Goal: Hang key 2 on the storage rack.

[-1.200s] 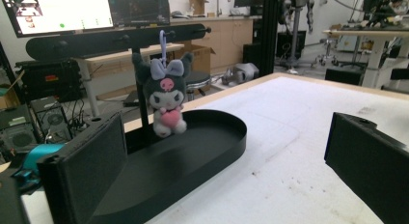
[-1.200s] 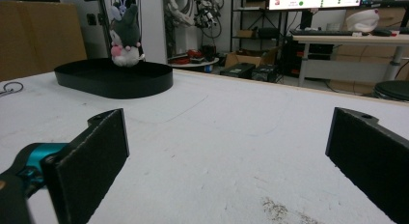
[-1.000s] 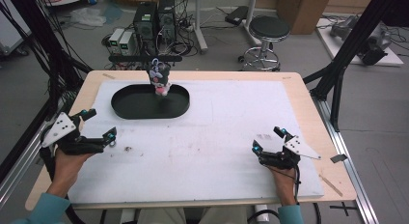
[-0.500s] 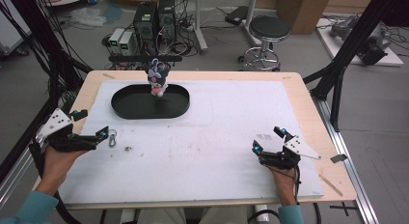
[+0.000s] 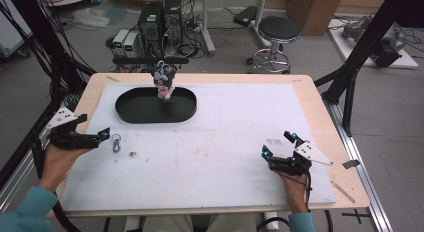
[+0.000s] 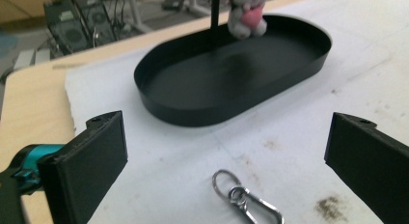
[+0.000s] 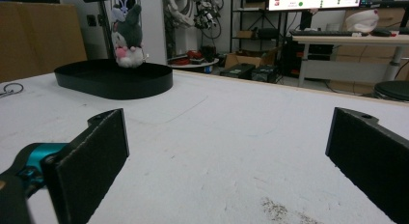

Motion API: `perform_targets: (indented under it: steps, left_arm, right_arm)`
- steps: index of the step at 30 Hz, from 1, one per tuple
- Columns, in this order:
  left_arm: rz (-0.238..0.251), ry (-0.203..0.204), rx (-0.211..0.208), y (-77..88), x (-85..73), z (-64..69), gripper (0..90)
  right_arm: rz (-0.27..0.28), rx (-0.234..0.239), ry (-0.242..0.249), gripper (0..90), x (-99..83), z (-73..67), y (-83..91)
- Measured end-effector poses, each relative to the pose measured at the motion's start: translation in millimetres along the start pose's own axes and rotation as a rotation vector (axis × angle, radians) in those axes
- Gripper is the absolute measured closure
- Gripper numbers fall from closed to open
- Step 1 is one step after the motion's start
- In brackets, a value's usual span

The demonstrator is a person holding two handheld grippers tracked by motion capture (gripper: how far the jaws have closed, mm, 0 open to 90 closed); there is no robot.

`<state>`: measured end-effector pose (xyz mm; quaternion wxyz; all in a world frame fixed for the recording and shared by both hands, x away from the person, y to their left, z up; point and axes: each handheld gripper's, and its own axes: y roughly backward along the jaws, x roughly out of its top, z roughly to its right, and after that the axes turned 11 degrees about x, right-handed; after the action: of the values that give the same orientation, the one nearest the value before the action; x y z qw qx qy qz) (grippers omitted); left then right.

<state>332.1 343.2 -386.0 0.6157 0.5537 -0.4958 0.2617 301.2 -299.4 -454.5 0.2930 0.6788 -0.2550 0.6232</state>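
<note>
A small metal keyring clasp (image 5: 116,142) lies on the white mat, just right of my left gripper (image 5: 95,127). In the left gripper view the clasp (image 6: 247,202) sits low between the wide-apart jaws of that gripper (image 6: 226,137), untouched. It stands open and holds nothing. A black oval tray (image 5: 135,108) lies beyond, with a grey and pink plush toy (image 5: 164,83) hanging from a stand over its far side. My right gripper (image 5: 276,144) rests open at the table's right front, nothing between its jaws (image 7: 226,122).
The white mat (image 5: 225,142) covers most of the wooden table (image 5: 312,107). The stand's black post rises from the tray (image 6: 231,74). Computers, cables and a stool stand on the floor behind the table. A black frame leg stands at the right edge.
My left gripper has drawn back to the left, and the keyring clasp now lies uncovered on the mat. The right gripper has stayed put.
</note>
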Motion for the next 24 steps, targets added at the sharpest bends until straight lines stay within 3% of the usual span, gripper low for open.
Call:
perform_targets:
  steps: [7, 15, 24]
  left_arm:
    - [-0.069, 0.016, -0.023, -11.1, -2.7, -0.7, 1.7]
    - [-0.15, 0.031, -0.02, -22.3, -5.4, -2.6, 1.7]
    - [-0.25, 0.026, -0.031, -39.4, -6.1, -0.8, 5.3]
  right_arm:
    - [0.002, 0.001, 0.005, 0.6, 0.0, 0.0, -0.1]
    - [0.005, 0.002, -0.006, 0.6, 0.0, 0.6, 0.3]
    - [0.008, 0.003, -0.007, 0.6, -0.1, 1.2, 0.6]
